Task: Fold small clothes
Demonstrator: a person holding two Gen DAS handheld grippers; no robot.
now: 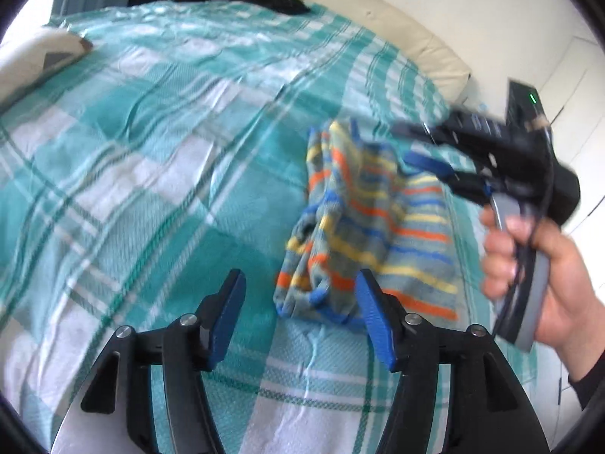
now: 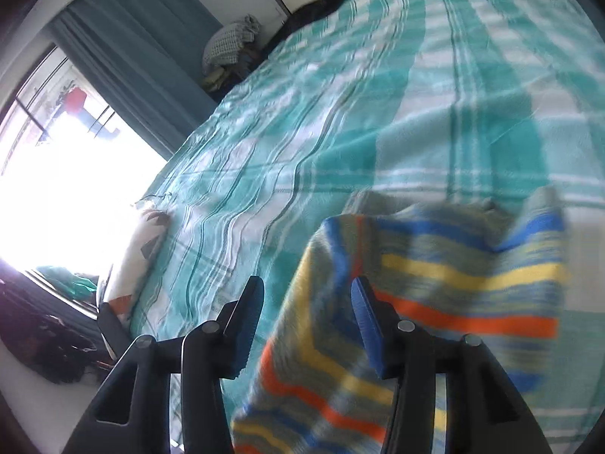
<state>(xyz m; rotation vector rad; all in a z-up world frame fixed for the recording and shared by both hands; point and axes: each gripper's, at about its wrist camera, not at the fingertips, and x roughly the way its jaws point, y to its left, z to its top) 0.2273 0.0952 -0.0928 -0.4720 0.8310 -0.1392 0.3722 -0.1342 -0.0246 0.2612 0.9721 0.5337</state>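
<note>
Left tongs (image 1: pixel 300 317) spread wide, nothing between the blue pads, hovering just above the near edge of the striped garment (image 1: pixel 363 227). Right tongs (image 2: pixel 306 321) likewise spread in their own view, cloth bunched around and under the right-hand pad but not visibly pinched; seen from the left camera as a blurred dark tool (image 1: pixel 435 159) reaching in from the right, gripped by a bare hand (image 1: pixel 537 265), blue finger tips over the far right part of the garment.

Striped garment lying on the bed (image 1: pixel 151 132), toward its right side, already doubled over: a flat layer to the right, a rumpled ridge of folds along the left. Probably light, soft knit, limp, likely to sag and slide out of shape when lifted. Best taken at a hemmed edge or corner, both layers together, perhaps the near corner by the left tongs and the far edge by the right.

Hard to read: heavy motion blur in both views, garment type uncertain, near part cut off below the right camera's frame. Dark cloth (image 1: pixel 276 0) at the far end of the bed, unidentifiable.
</note>
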